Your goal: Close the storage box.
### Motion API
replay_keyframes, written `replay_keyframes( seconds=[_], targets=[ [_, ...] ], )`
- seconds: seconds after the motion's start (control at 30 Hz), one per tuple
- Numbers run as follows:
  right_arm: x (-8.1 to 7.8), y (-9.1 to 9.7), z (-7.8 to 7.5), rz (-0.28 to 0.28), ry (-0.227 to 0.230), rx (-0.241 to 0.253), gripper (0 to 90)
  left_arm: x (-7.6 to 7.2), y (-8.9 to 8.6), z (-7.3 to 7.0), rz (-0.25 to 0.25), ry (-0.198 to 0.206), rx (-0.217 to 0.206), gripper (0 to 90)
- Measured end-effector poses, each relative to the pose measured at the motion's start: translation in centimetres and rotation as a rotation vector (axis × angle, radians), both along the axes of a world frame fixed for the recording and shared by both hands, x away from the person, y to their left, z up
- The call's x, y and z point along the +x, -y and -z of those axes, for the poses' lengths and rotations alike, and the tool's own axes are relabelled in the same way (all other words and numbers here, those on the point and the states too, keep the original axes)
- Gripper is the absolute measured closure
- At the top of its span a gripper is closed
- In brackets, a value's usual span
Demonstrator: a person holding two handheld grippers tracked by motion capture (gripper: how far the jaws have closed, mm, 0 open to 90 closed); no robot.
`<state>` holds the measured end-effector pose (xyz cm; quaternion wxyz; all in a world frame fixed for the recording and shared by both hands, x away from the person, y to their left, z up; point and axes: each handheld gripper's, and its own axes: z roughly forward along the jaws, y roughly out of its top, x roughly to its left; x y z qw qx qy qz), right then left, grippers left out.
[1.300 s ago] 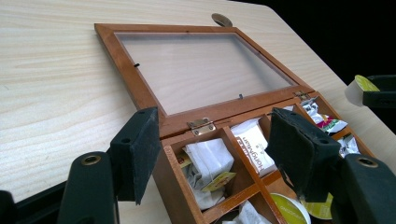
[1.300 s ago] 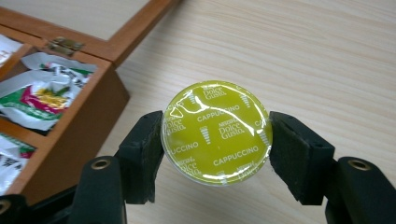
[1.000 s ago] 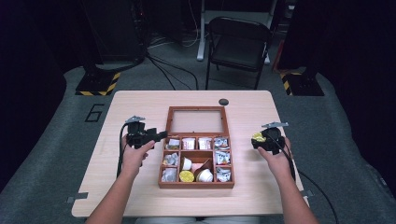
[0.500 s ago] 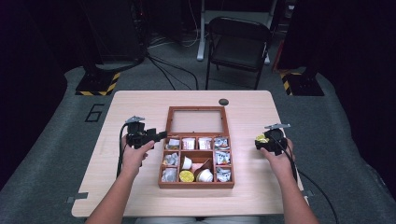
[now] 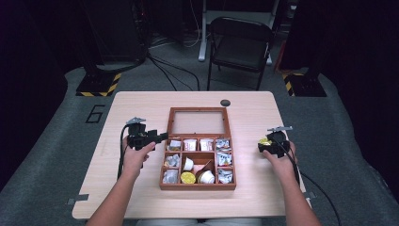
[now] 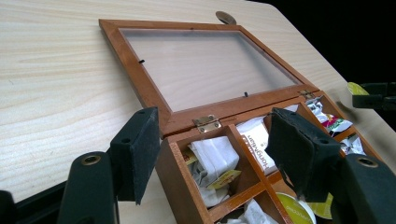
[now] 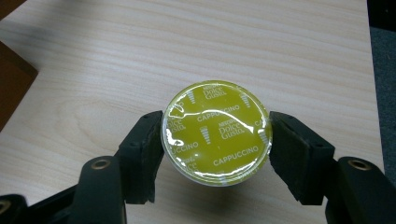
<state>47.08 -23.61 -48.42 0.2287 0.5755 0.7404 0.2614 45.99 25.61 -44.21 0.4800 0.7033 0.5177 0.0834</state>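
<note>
1. Capsule (image 7: pixel 215 133), yellow-green foil lid printed "CAPPUCCINO", sits clamped between the pads of the right gripper (image 7: pixel 215 140); both pads press its rim.
2. In the high view the capsule (image 5: pixel 264 141) is at the right side of the table (image 5: pixel 141 106), well apart from the wooden box (image 5: pixel 197 186), held over bare tabletop.
3. Right hand (image 5: pixel 280 160) grips the right gripper (image 5: pixel 267 145) near the table's right edge, cable trailing back along the forearm.
4. Left gripper (image 6: pixel 210 158) has its jaws apart, straddling the box's near-left corner (image 6: pixel 175 179); one pad sits just outside the wall, the other over the compartments. Cannot tell if the pads touch the wood.
5. In the high view the left gripper (image 5: pixel 160 137) points at the box's left rear corner, left hand (image 5: pixel 135 157) behind it.
6. Box lid (image 6: pixel 205 65), glass pane in a wood frame, lies open flat on the table behind the box, brass hinge (image 6: pixel 208 123) visible.
7. Compartments hold tea bags (image 6: pixel 212 158), sachets, and another yellow-lidded capsule (image 5: pixel 188 177) in the front row.
8. Small dark round disc (image 5: pixel 225 102) lies on the table beyond the lid.
</note>
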Motion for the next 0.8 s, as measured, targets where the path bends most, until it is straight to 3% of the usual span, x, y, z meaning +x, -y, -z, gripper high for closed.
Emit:
replay_keyframes(
  seconds=[0.17,0.57,0.8],
  targets=[
    [0.0,0.01,0.5,0.013,-0.025,0.0,36.9,0.0,-0.03,0.02,-0.003,-0.001,-0.004,34.2],
    [-0.03,0.03,0.73,0.027,-0.018,0.009,33.7,0.01,-0.12,0.03,-0.006,-0.005,-0.005,34.2],
    [-0.03,0.12,0.5,0.03,0.018,0.008,28.2,0.02,-0.18,0.04,-0.009,-0.003,-0.007,34.2]
  ],
)
